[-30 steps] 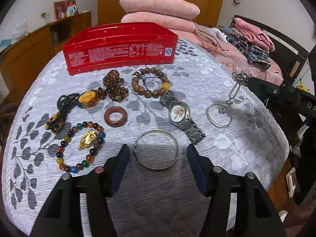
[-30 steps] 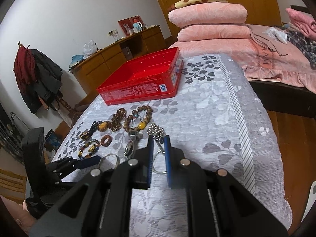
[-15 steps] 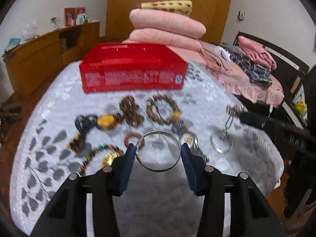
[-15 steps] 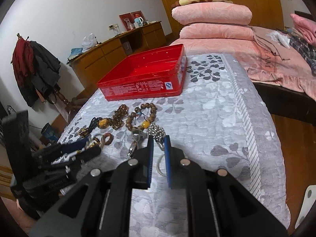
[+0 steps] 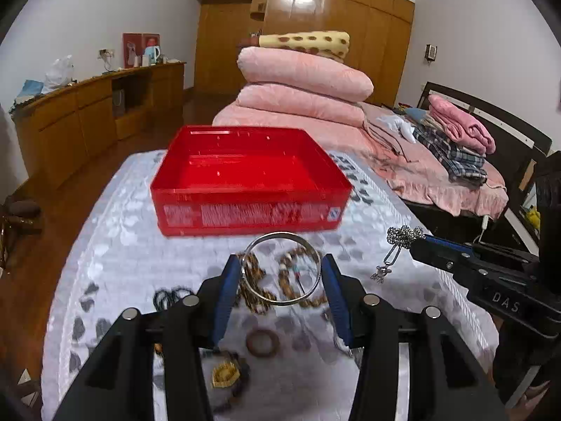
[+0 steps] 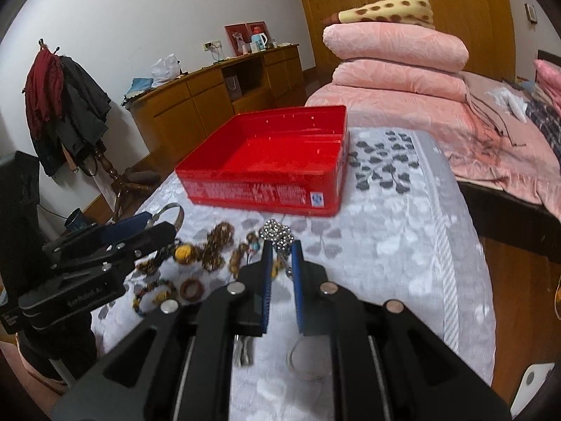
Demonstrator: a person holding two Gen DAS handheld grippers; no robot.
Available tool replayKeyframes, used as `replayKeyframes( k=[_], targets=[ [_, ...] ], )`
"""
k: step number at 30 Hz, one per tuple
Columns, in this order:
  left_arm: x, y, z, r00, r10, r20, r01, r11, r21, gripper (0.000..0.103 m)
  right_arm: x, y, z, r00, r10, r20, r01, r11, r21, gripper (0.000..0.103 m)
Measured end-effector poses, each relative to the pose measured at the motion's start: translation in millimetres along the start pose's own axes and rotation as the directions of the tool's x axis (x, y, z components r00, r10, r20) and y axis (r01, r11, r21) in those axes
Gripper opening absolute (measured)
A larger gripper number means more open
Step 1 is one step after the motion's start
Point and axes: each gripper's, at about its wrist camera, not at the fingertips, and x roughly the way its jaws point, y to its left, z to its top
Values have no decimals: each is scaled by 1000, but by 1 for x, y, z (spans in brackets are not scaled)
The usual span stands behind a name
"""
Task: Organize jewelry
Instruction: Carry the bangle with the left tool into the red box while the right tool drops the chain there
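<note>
A silver bangle point(image 5: 281, 269) is clamped between the blue pads of the left gripper point(image 5: 281, 282) and held above the grey floral bedspread point(image 5: 115, 245), just short of the red box point(image 5: 250, 179). A beaded metal chain point(image 6: 277, 235) is pinched in the nearly closed right gripper point(image 6: 280, 263). Bead bracelets point(image 6: 214, 245) are seen lying below.

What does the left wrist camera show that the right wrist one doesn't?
Only the left wrist view shows the whole silver bangle as a ring clamped between the left gripper, and the folded plaid and pink clothes on the bed.

Only the right wrist view shows the coat rack by the wall and the keyring on the cloth under the right gripper.

Both show the red box, the ball chain pinched by the right gripper, the bead bracelets, the brown ring and the pink quilts.
</note>
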Motion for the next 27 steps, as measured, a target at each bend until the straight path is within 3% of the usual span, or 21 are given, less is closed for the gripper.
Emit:
replayKeyframes(
  k=[15, 20, 27],
  targets=[
    [48, 38, 101, 993, 53, 101, -51, 998, -23, 48, 51, -4, 112, 996, -8, 94, 13, 998, -53, 10],
    [92, 58, 125, 998, 34, 53, -31, 998, -54, 48, 98, -12, 137, 999, -1, 44, 2, 1000, -27, 10],
    [131, 74, 121, 1000, 8, -30, -11, 996, -85, 48, 136, -14, 131, 999, 20, -40, -20, 1000, -10, 10]
  ],
)
